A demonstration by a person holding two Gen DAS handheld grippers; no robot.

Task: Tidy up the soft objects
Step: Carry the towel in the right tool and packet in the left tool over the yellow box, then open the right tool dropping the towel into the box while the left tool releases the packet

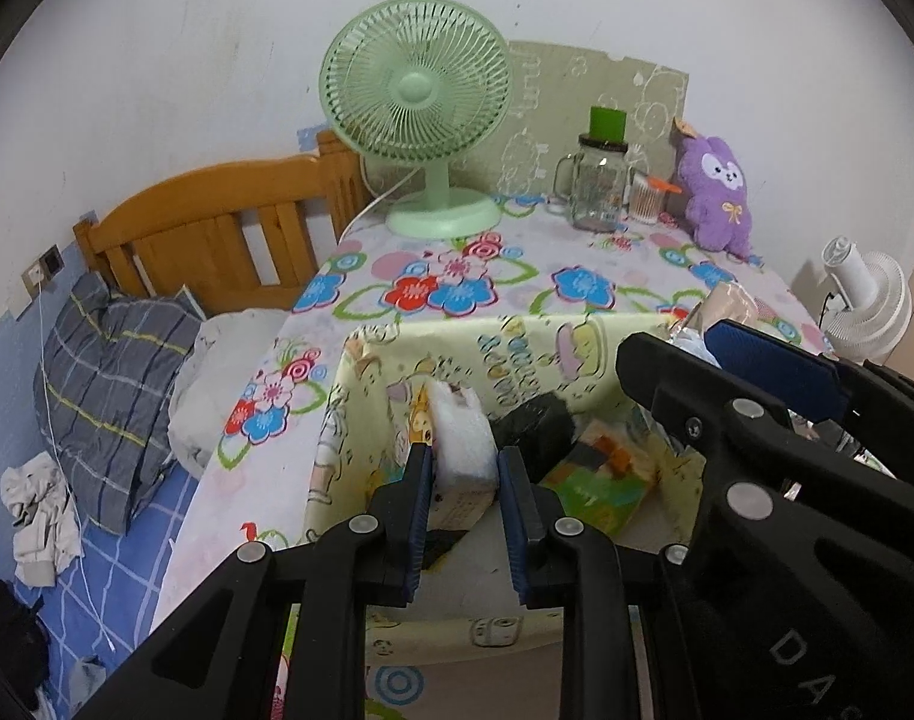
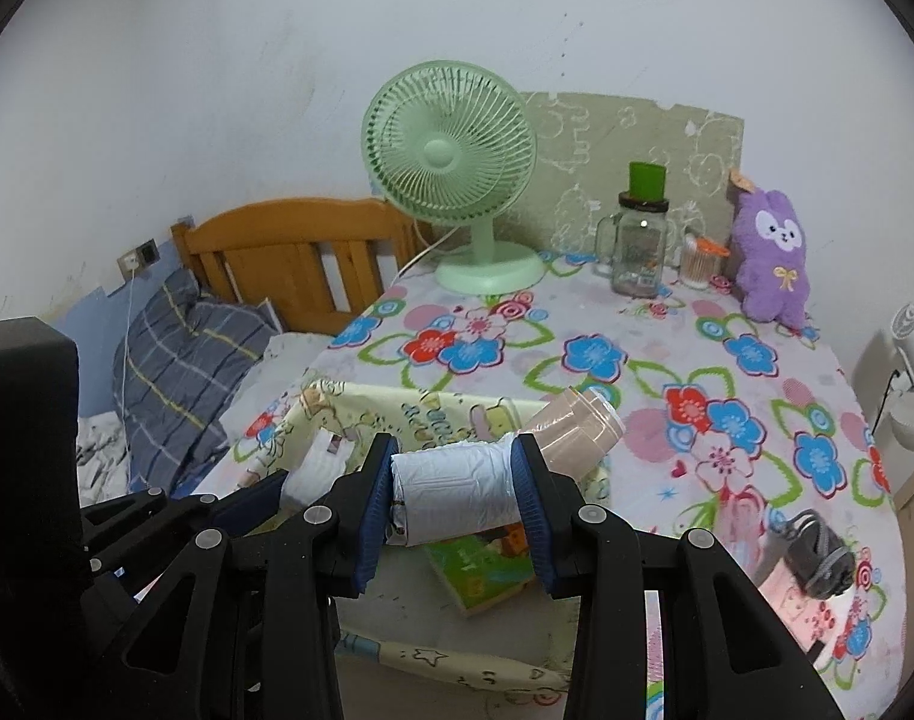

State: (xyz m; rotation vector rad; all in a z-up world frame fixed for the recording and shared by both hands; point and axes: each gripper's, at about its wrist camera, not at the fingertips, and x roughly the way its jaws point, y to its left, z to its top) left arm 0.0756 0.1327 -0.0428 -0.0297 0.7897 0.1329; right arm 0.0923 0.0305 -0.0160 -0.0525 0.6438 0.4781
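The fabric storage box [image 1: 360,396], pale yellow with cartoon print, stands open on the near part of the table [image 2: 637,324]. Inside it lie a green printed packet [image 2: 487,576] on the floor of the box and a dark object [image 1: 532,426] toward its rear wall; what the dark object is cannot be told. A beige roll [image 2: 577,426] rests at the right rim of the box.

The left gripper [image 1: 466,480] is angled down over the box, its blue pads pinching a white tissue pack [image 1: 463,450] by the sides. The right gripper [image 2: 457,501] is just right of the left one, also above the box, its pads pressed against both ends of a white plastic roll [image 2: 457,498] held crosswise.

The table carries a floral cloth. Behind the box stand a green desk fan [image 1: 420,114], a glass jar [image 1: 598,186] with a green cap, a cotton swab container [image 1: 646,198] and a purple plush toy [image 1: 718,192]. Left of the box is a bed with a wooden headboard [image 1: 228,228] and a plaid pillow [image 1: 108,372]. A white fan [image 1: 871,300] stands right of the table.
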